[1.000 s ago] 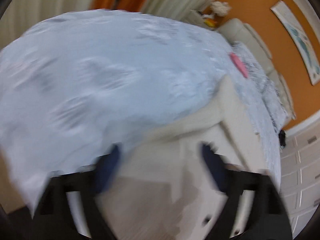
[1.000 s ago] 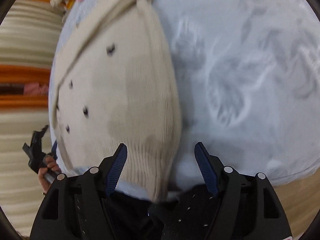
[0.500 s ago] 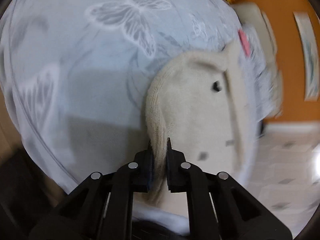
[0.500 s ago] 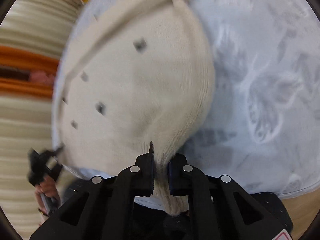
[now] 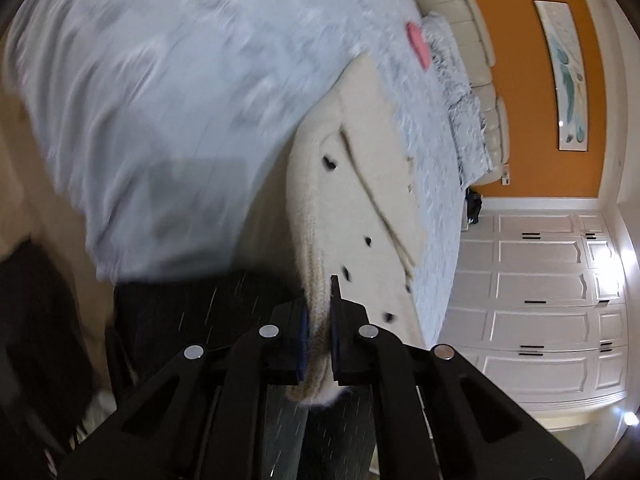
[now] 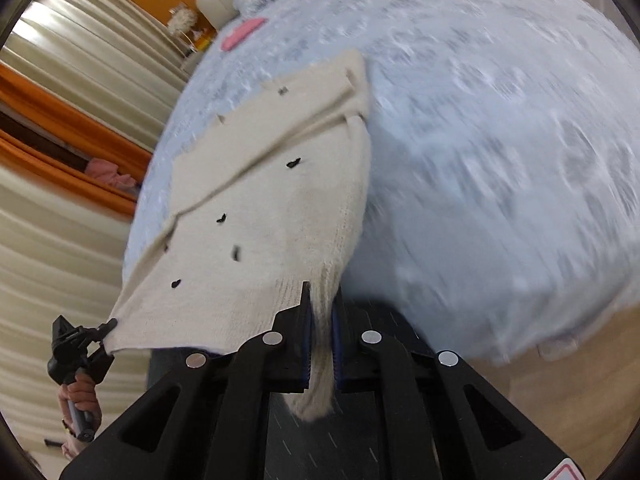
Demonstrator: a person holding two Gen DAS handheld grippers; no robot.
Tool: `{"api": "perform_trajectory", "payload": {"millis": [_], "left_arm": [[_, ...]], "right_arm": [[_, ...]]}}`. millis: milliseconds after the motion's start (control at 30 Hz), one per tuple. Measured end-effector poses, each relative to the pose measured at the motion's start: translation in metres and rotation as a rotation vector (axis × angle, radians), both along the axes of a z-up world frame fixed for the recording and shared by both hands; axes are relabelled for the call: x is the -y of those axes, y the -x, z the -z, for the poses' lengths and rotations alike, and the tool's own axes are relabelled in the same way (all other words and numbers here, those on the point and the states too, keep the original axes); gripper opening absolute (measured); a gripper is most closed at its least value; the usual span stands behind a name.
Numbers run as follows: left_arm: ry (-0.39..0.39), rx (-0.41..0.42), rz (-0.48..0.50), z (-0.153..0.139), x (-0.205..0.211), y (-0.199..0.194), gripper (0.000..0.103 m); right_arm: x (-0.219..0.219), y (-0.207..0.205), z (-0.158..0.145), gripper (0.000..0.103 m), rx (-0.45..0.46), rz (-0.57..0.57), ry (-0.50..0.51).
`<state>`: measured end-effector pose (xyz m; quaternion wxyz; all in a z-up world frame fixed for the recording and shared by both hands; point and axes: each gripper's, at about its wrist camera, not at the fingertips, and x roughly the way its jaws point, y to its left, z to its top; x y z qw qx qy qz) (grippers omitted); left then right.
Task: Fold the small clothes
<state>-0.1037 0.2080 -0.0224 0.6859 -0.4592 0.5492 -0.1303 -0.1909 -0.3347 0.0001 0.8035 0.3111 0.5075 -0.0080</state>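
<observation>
Nearest the lens, the left gripper (image 5: 318, 320) is clamped on one bottom corner of a cream knitted sweater (image 5: 360, 184), a tuft of hem poking out below its blue-padded fingers (image 5: 301, 332). The right gripper (image 6: 320, 328) pinches the other bottom corner of the same sweater (image 6: 260, 208) the same way, with the hem stretched taut between the two. In the right wrist view the left gripper (image 6: 105, 330) shows at the far corner, held by the person's left hand (image 6: 78, 396). The sweater, dotted with small dark marks, slopes up from the grippers onto the bed (image 6: 480, 120), its upper part lying on the pale blue bedspread. Beyond it lies a pink item (image 6: 244, 32), then a cream headboard (image 5: 476, 40) against an orange wall (image 5: 520, 80).
</observation>
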Motion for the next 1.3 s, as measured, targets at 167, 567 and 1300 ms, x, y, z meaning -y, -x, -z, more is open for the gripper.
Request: {"api": "perform_trajectory", "payload": {"millis": [167, 567, 1300], "left_arm": [[0.036, -0.042, 0.018, 0.001, 0.003, 0.059, 0.007], [-0.155, -0.027, 0.036, 0.024, 0.016, 0.044, 0.082], [0.057, 0.126, 0.041, -0.059, 0.001, 0.074, 0.007]], "right_arm": [[-0.008, 0.058, 0.010, 0.001, -0.058, -0.025, -0.056], [0.012, 0.029, 0.055, 0.067, -0.064, 0.117, -0.133], [0.012, 0.089, -0.043, 0.008, 0.290, 0.041, -0.233]]}}
